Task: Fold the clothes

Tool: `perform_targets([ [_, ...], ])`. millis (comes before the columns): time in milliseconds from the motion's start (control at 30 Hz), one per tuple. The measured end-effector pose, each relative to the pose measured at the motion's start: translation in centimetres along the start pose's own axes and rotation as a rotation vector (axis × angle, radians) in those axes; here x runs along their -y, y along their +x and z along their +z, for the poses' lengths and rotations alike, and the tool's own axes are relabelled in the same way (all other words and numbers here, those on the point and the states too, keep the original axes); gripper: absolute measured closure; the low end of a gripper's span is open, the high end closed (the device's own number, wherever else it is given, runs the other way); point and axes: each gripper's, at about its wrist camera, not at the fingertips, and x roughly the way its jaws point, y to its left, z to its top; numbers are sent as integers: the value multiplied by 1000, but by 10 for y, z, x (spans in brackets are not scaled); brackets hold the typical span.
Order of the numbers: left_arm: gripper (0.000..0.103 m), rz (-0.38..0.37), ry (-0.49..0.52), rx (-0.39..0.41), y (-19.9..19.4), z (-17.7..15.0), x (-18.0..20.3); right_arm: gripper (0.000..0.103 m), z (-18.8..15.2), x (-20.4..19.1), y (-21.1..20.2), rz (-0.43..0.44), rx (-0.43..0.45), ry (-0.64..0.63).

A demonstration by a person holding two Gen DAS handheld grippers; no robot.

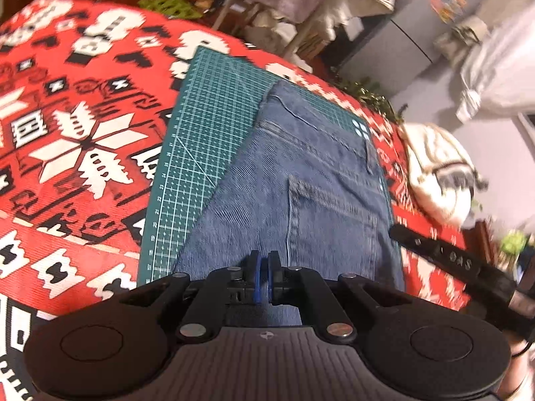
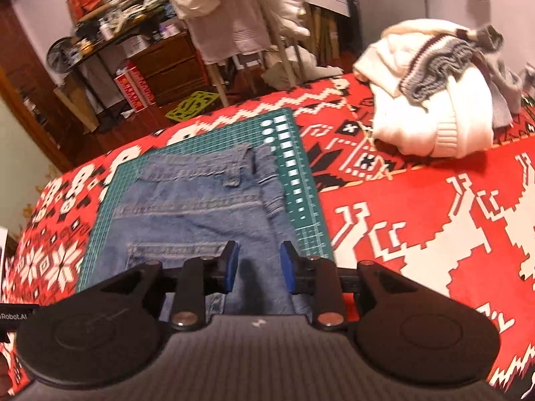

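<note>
Blue jeans [image 1: 301, 180] lie folded on a green cutting mat [image 1: 207, 140], waistband and back pocket facing up. My left gripper [image 1: 264, 269] hovers low over their near part, its blue pads pressed almost together with a thin strip of denim between them. In the right wrist view the jeans [image 2: 197, 207] fill the mat [image 2: 294, 173]. My right gripper [image 2: 259, 267] stands open above their near right edge, nothing between its pads. The right gripper's black body [image 1: 451, 257] shows at the right of the left wrist view.
A red, white and black patterned cloth [image 2: 418, 220] covers the table. A heap of white and grey knitwear [image 2: 434, 100] lies at its far right. Behind the table stand a chair draped with clothes [image 2: 234, 20] and a cluttered desk [image 2: 110, 30].
</note>
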Motion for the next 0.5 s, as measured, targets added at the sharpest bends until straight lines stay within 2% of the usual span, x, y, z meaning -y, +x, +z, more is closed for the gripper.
perform_targets([
  [133,101,18,18,-8,-1,-17,0,73,-14,-11,4,-51,-14,-93],
  [400,100,80,69,19,-14,-38,8,69,-31,-26,-13,-104,40,-214],
  [500,87,122,120,51,-26,-46,16,54,-37,-40,-34,-89,89,-279],
])
